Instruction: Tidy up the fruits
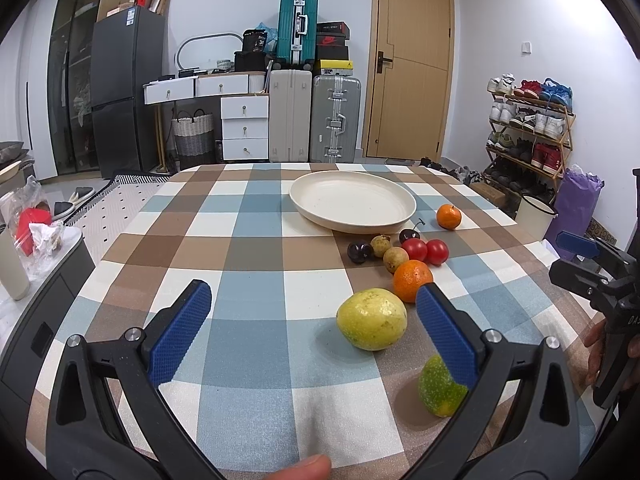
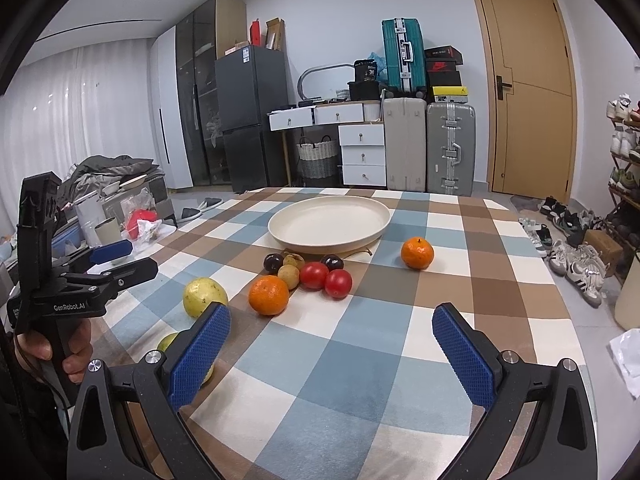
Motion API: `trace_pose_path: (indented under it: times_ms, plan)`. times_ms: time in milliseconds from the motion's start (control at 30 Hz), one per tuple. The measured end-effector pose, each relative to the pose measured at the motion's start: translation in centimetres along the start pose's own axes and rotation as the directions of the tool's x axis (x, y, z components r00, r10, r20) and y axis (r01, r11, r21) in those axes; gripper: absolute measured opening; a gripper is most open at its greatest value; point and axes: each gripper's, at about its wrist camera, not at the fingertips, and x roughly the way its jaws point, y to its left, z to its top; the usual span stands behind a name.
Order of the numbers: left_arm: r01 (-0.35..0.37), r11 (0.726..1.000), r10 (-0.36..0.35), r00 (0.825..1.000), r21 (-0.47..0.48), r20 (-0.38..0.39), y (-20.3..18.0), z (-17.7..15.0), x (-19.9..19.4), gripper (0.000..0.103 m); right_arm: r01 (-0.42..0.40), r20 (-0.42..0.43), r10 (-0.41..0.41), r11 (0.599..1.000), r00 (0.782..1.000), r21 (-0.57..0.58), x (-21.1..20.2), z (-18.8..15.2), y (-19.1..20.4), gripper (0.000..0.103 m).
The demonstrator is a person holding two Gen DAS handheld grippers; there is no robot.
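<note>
Left wrist view: the left gripper [image 1: 312,320] hangs above the checked tablecloth [image 1: 248,248] with its blue pads spread wide and nothing between them. A yellow-green guava [image 1: 371,319] lies on the cloth just inside the right pad, and a smaller green fruit [image 1: 438,390] sits nearer the camera, partly hidden behind that same pad. Beyond the guava is a near orange [image 1: 412,280], then a tight cluster: two red tomatoes [image 1: 426,250], two tan round fruits [image 1: 388,251] and two dark cherries [image 1: 384,244]. A far orange [image 1: 448,216] sits alone to the right, near the empty cream plate [image 1: 352,222]. At the right edge the right gripper [image 1: 576,256] shows side-on, held by a hand [image 1: 600,344].

Right wrist view: the right gripper [image 2: 332,340] is likewise wide open and empty, held over bare cloth [image 2: 360,360]. The guava [image 2: 205,295] and the green fruit [image 2: 170,344] lie left of its left pad, the green one mostly covered by it. The near orange [image 2: 268,295] touches one tan fruit [image 2: 289,276]; the tomatoes [image 2: 326,278] and cherries [image 2: 304,262] sit just in front of the plate [image 2: 280,232], and the far orange [image 2: 417,253] stands apart to the right. The left gripper [image 2: 124,258] appears at the left edge in a hand [image 2: 64,352], its fingers apart.
</note>
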Motion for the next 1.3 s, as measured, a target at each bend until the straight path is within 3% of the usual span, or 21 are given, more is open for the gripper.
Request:
trace_pose_path:
  times_ms: [967, 1300]
  plan:
    - [0.014, 1.0, -0.014, 1.0, -0.002, -0.014, -0.3, -1.0, 0.9, 0.102, 0.058, -0.038, -0.06, 0.997, 0.997, -0.04, 0.4, 0.2, 0.6, 0.103]
    - [0.016, 1.0, -0.016, 0.998, 0.006, -0.057, -0.6, -1.6, 1.9, 0.102, 0.061, -0.118, -0.065, 0.997, 0.991, -0.037, 2.1, 0.1, 0.8, 0.103]
